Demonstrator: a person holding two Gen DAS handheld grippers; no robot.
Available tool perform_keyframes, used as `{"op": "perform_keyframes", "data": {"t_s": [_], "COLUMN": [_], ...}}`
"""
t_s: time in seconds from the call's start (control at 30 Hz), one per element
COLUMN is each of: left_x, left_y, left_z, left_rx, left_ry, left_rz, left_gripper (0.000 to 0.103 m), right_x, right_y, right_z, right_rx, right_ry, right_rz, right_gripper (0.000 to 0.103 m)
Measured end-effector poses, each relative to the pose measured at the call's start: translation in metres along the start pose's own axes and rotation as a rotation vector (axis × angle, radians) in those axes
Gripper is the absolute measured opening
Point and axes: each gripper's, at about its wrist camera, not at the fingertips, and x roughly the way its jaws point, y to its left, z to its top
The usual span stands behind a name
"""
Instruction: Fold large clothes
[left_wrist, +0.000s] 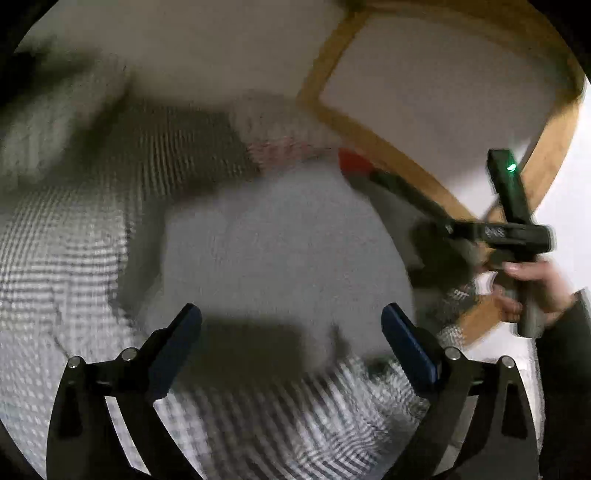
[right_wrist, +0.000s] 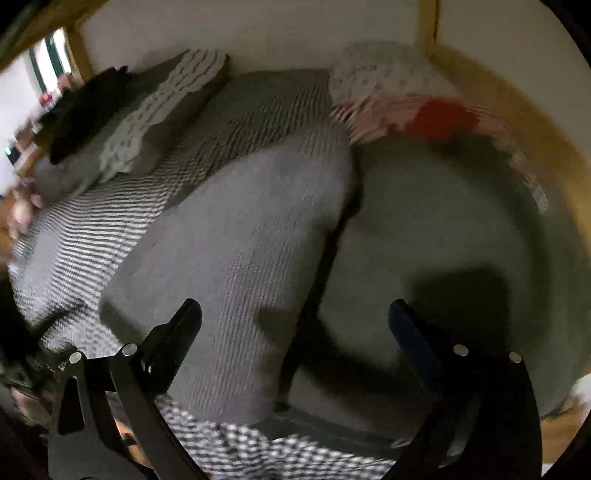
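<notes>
Left wrist view: grey garment (left_wrist: 277, 240) was laid flat on checked bedcover (left_wrist: 55, 277).
Left tongs (left_wrist: 291, 343): spread wide, empty.
Right tongs (right_wrist: 295, 339): released, empty.
Advice: an edge should be pinched squarely, cover excluded.

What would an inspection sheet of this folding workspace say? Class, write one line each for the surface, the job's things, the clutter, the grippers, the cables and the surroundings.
Surface: checked bedcover, wrinkled; the picture is blurred.
Job's things: grey garment spread on the cover, beside a darker grey-green cloth.
Clutter: red item on pink patterned fabric at the far edge; black cloth on a patterned pillow.
Grippers: left gripper open, nothing between its fingers; right gripper open above the garment, holding nothing.
Cables: nothing seen.
Surroundings: wooden frame against a pale wall; a hand holds the right gripper's handle.
</notes>
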Motion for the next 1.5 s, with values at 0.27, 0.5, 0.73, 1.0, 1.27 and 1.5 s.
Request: {"op": "perform_keyframes", "data": {"t_s": [0.27,0.5,0.73,1.0,1.27,1.5], "left_x": [0.117,0.129,0.137,0.120,0.069,0.008], "left_y": [0.000,0.010,0.012,0.008,0.001,0.000], "left_z": [0.018,-0.022,-0.028,-0.029,-0.034,-0.032], "left_rx": [0.183,0.227,0.214,0.235,0.233,0.198], "left_ry": [0.302,0.230,0.172,0.102,0.091,0.052], "left_rz": [0.195,0.193,0.186,0.136,0.181,0.298], "left_gripper": [0.096,0.098,0.098,0.098,0.098,0.098], "right_x": [0.084,0.149,0.162,0.099,0.017,-0.032], "right_y": [0.031,0.030,0.016,0.017,0.053,0.100], "right_z": [0.074,0.075,0.066,0.040,-0.009,-0.050], "right_rx": [-0.082,-0.131,-0.066,0.154,0.214,0.183], "right_ry": [0.219,0.356,0.318,0.109,-0.032,-0.138], "right_rz": [-0.228,-0.283,-0.236,-0.234,-0.169,-0.238], "right_gripper": [0.100,0.100,0.100,0.100,0.100,0.100]}}
